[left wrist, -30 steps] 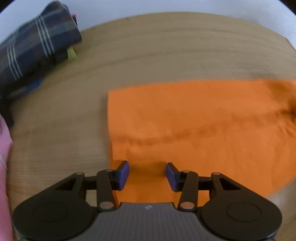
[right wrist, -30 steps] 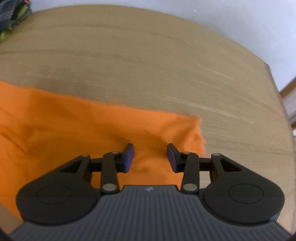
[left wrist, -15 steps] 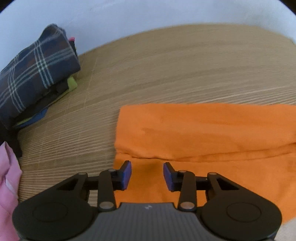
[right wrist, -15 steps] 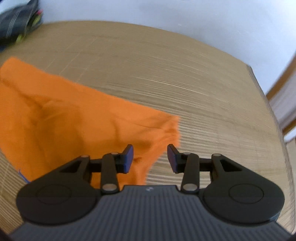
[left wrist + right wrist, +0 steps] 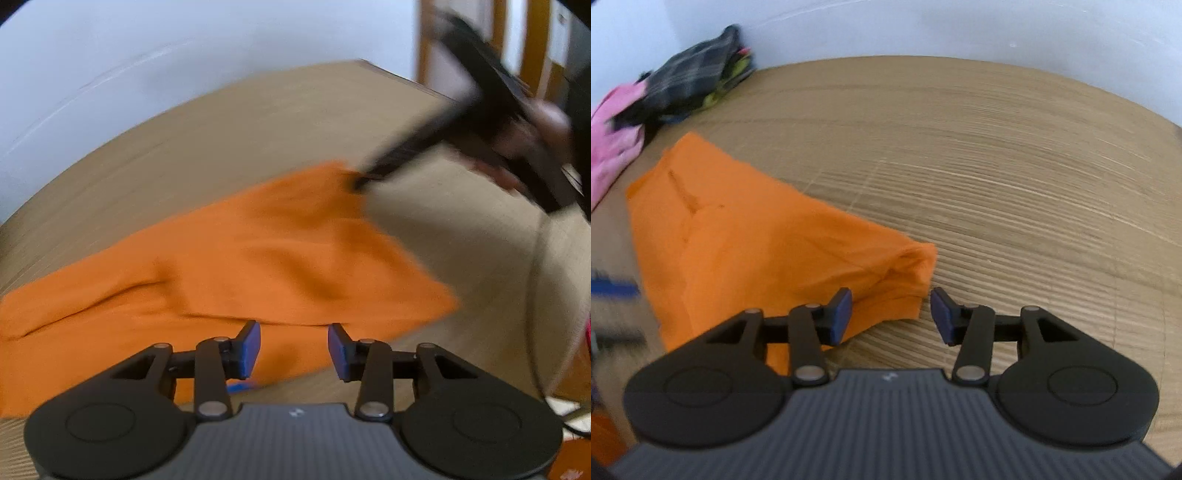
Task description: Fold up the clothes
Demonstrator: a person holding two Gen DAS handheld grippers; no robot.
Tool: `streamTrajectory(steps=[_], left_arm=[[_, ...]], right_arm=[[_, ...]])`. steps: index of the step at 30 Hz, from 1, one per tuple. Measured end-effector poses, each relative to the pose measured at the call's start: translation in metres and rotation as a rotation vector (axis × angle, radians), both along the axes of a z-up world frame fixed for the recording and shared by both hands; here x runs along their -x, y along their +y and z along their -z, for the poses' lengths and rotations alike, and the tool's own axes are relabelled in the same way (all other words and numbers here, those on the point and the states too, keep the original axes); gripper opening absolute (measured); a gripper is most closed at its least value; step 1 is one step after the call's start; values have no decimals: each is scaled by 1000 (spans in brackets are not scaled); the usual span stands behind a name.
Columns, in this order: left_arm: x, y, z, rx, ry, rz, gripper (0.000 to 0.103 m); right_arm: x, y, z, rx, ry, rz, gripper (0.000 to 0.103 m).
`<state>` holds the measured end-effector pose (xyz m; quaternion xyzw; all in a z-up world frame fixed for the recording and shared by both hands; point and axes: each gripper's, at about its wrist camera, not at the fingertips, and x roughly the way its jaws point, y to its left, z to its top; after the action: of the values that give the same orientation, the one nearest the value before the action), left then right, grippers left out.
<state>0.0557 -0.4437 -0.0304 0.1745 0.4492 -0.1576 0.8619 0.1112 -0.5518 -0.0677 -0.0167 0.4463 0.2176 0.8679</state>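
Note:
An orange garment (image 5: 236, 266) lies folded flat on the wooden table (image 5: 258, 122). My left gripper (image 5: 294, 350) is open, its blue pads above the garment's near edge with nothing between them. In the left wrist view the right gripper appears blurred at the upper right, its tip near the garment's far corner, held by a hand (image 5: 532, 147). In the right wrist view the same garment (image 5: 746, 243) stretches away to the left. My right gripper (image 5: 891, 314) is open over the garment's near right corner, holding nothing.
A pile of clothes with a dark plaid garment (image 5: 690, 77) on top and a pink garment (image 5: 613, 136) beside it sits at the table's far left by the white wall. Bare wood (image 5: 1015, 177) spreads to the right. Wooden furniture (image 5: 535, 44) stands beyond the table.
Both grippers have swung round and pulled back from the garment. The left view now faces the right end and the other gripper; the right view now faces left toward the clothes pile.

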Motion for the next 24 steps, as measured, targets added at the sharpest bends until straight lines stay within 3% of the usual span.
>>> streamTrajectory(steps=[3, 9, 15, 22, 24], left_arm=[[11, -28, 10, -65, -24, 49, 45], [27, -60, 33, -123, -85, 108, 45], [21, -84, 40, -127, -29, 61, 45], [12, -109, 46, -147, -56, -5, 47], [11, -112, 46, -146, -52, -21, 41]], right_arm=[[-4, 1, -2, -11, 18, -88, 50], [-3, -15, -3, -35, 33, -8, 50], [-13, -29, 5, -102, 47, -6, 50], [-22, -34, 13, -118, 36, -108, 50], [-27, -34, 16, -136, 40, -103, 50]])
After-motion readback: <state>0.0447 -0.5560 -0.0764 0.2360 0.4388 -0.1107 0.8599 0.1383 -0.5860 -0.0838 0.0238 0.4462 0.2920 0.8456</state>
